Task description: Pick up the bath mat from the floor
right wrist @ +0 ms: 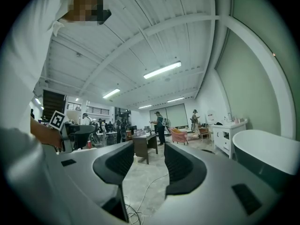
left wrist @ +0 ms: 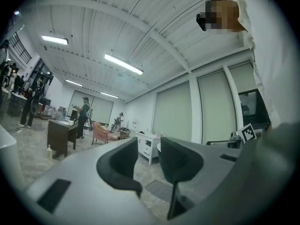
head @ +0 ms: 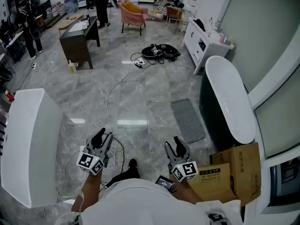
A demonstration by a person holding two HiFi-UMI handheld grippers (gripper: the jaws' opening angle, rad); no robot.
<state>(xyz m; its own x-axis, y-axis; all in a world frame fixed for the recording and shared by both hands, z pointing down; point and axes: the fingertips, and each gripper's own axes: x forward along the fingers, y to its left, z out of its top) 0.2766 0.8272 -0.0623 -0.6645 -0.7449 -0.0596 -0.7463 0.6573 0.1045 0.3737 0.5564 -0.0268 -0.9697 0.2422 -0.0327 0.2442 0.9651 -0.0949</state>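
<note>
The grey bath mat (head: 187,121) lies flat on the marble floor beside the bathtub (head: 229,97), ahead and to the right of both grippers. My left gripper (head: 101,136) is held low at the left, its jaws apart with nothing between them. My right gripper (head: 177,144) hovers nearer the mat's close end, also open and empty. In the left gripper view, the left gripper (left wrist: 149,165) points level and the mat (left wrist: 161,190) shows on the floor between its jaws, far off. In the right gripper view, the right gripper (right wrist: 149,165) faces the room and the mat is out of sight.
A cardboard box (head: 234,172) stands at the right by my side. A large white unit (head: 28,144) fills the left. A white cable (head: 112,93) trails across the floor to a coil near my feet. A dark desk (head: 77,41), a white cabinet (head: 204,41) and people stand farther back.
</note>
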